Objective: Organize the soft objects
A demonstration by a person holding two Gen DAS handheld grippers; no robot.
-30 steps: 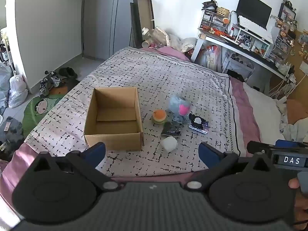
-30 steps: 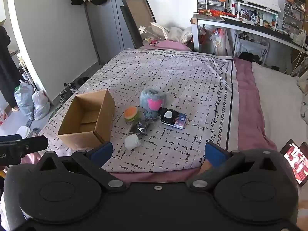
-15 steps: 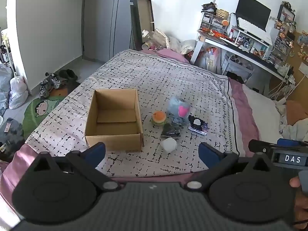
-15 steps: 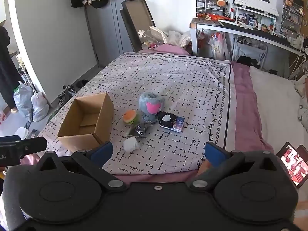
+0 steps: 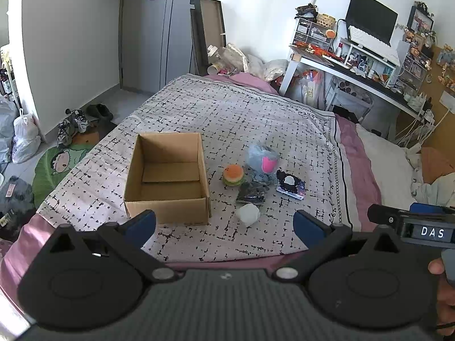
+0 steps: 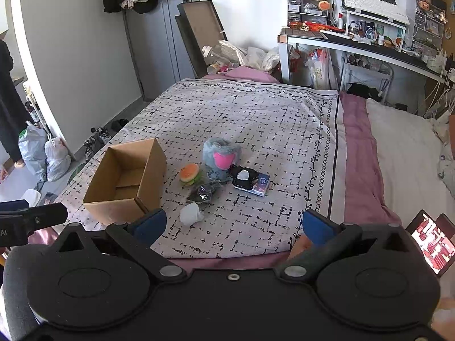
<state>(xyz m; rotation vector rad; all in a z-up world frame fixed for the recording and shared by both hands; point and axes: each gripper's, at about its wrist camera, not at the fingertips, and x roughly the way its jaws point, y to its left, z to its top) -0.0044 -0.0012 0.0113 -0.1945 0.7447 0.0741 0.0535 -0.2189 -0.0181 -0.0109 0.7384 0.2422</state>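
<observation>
An open, empty cardboard box [image 5: 167, 180] [image 6: 128, 182] stands on the patterned bedspread [image 5: 227, 119] [image 6: 256, 119]. To its right lie a burger plush [image 5: 233, 174] [image 6: 189, 174], a grey plush with a pink heart [image 5: 263, 162] [image 6: 221, 155], a dark packet [image 5: 251, 193] [image 6: 203, 192], a black item on a blue card [image 5: 290, 184] [image 6: 248, 180] and a white soft lump [image 5: 248, 214] [image 6: 191, 214]. My left gripper [image 5: 224, 224] and right gripper [image 6: 233, 224] are both open and empty, held above the bed's near edge, well short of the objects.
A cluttered desk with a monitor [image 5: 369, 17] stands at the far right. A white pillow [image 6: 406, 153] lies on the bed's right. Shoes and bags [image 5: 25, 133] are on the floor at left. A phone [image 6: 432, 241] glows at lower right.
Both grippers have drawn back and risen slightly, so the box and objects sit a little lower in view. Nothing has been taken hold of.
</observation>
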